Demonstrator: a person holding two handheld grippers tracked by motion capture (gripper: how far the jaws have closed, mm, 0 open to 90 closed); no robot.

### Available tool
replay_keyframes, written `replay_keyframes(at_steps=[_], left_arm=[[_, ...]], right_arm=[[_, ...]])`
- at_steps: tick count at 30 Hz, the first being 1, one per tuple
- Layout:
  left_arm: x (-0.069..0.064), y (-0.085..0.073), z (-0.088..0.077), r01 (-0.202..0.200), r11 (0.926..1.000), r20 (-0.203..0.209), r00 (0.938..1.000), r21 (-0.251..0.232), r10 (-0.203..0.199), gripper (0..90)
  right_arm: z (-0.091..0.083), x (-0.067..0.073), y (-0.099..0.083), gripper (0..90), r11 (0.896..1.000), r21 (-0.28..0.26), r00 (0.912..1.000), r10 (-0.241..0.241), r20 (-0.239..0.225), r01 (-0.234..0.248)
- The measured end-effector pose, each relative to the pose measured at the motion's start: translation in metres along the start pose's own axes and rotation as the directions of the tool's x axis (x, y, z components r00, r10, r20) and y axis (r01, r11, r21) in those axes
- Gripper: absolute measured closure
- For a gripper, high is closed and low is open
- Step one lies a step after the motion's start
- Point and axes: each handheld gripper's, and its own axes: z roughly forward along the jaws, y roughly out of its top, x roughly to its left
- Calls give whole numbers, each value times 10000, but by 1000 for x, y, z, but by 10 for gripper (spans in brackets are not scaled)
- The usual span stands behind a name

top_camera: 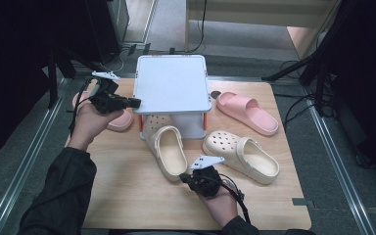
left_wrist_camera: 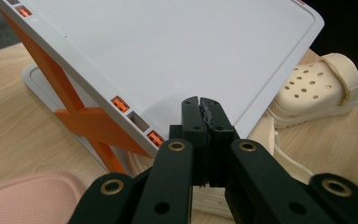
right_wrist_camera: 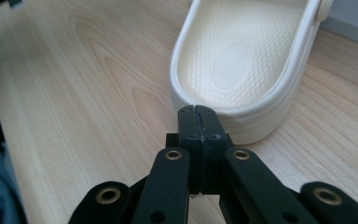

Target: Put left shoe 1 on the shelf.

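A white two-level stand (top_camera: 172,83) with orange braces stands at the back middle of the wooden table. One cream clog (top_camera: 169,149) lies with its toe under the stand, heel toward me. My left gripper (top_camera: 136,103) is held level at the stand's left edge, jaws shut with nothing between them. In the left gripper view its tips (left_wrist_camera: 200,105) sit just before the top shelf's (left_wrist_camera: 168,51) rim. My right gripper (top_camera: 182,177) is shut and empty. In the right gripper view its tips (right_wrist_camera: 196,112) rest right at the heel rim of the clog (right_wrist_camera: 242,60).
A second cream clog (top_camera: 242,155) lies right of the first. A pink slide (top_camera: 247,112) sits at the back right. Another pink slide (top_camera: 120,121) lies under my left hand. Bare table (top_camera: 127,196) lies along the near edge.
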Motion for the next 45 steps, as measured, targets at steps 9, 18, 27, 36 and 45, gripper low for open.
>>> replay_keyframes(at_steps=[9,18,27,36,45], left_arm=[[1,0,0,37,10000,59,10000,-18,-37,895],[1,-1,0,31,10000,81,10000,-91,-30,895],[0,-1,1,12,10000,104,9999,-93,-11,897],[0,-1,2,156,9998,147,9998,-87,-154,897],[0,-1,2,102,9999,156,9998,-91,-101,897]], right_arm=[[7,0,9,900,9993,7,9992,-371,157,371],[9,2,-1,900,9991,195,9993,-367,118,365],[19,0,3,900,9995,9,9995,-317,72,317],[35,-1,27,900,9994,-91,9994,-321,90,322],[62,-18,57,900,9992,-290,9993,279,-254,-286]])
